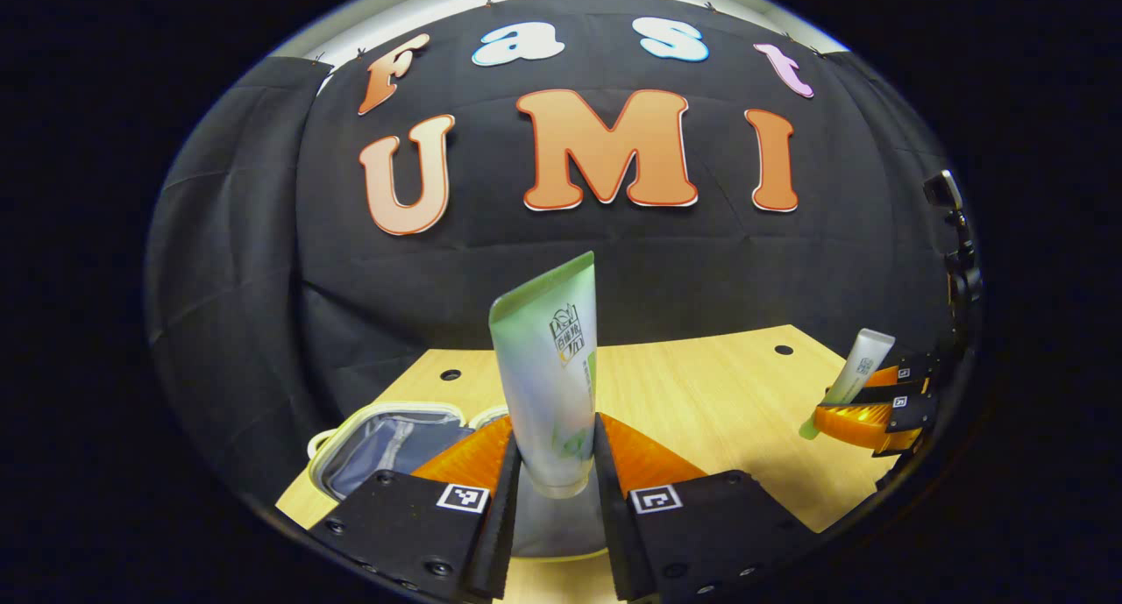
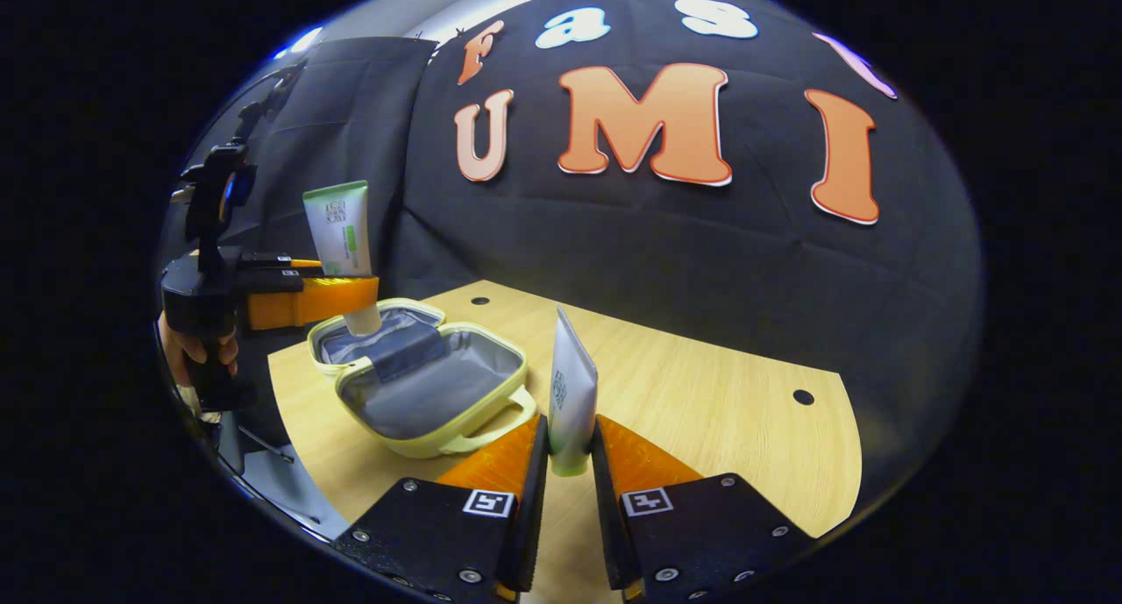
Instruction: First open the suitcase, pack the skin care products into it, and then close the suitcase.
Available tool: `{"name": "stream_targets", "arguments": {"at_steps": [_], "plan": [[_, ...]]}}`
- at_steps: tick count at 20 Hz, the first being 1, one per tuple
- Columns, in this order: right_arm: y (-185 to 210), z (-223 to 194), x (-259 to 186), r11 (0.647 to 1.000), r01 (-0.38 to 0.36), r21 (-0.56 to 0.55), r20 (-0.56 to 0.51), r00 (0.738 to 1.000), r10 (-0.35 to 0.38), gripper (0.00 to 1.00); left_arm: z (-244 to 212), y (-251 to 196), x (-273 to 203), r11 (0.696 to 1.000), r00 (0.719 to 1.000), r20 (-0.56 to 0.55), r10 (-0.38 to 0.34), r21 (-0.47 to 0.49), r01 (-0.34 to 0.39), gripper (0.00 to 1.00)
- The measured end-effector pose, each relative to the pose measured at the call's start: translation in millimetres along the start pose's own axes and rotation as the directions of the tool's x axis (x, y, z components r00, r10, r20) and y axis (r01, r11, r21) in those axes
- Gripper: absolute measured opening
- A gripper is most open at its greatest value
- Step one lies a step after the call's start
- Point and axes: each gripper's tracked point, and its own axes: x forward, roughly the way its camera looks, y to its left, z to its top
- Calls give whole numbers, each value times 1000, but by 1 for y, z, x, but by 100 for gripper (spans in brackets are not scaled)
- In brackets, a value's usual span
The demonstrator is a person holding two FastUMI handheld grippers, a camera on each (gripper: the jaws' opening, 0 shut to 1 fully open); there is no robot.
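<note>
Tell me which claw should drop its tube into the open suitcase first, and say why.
Left, probably. In the right gripper view the left claw holds its green tube directly above the open suitcase. The right claw grips its pale tube over bare table, beside the case.

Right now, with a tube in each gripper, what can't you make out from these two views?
- Left gripper view: most of the suitcase is hidden behind the left gripper and its green tube.
- Right gripper view: the white tube stands edge-on, its face unseen.
- Both views: tube print is too small to make out.
</note>
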Motion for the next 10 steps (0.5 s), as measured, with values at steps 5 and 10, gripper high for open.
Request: {"name": "stream_targets", "arguments": {"at_steps": [5,10], "plan": [[41,25,-2,1000,-23,-16,26,999,23,31,-3,43,-9,1000,1000,-19,2,-9,-3,44],[74,37,13,1000,3,-31,31,1000,-2,31,-32,72,11,998,993,-103,-52,-31,49,44]]}}
